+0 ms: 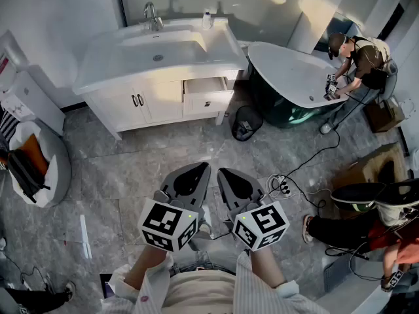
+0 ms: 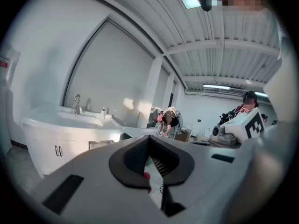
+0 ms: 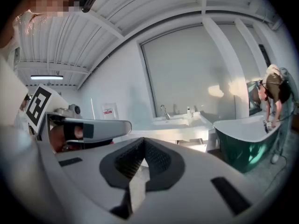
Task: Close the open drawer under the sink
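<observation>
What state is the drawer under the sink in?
Open: the drawer sticks out from the vanity front, its inside showing from above; the cabinet doors beside it sit flush.

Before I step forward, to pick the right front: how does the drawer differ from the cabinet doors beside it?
The drawer stands pulled out, its inside showing; the cabinet doors sit shut. The drawer has one dark pull; the doors have two vertical handles. Both are white.

Dark green bathtub with white rim at upper right; person bent over its far end. Black round bin on grey tiled floor, just beside tub. White power strip with black cables lower down. Small bottle near faucet.
</observation>
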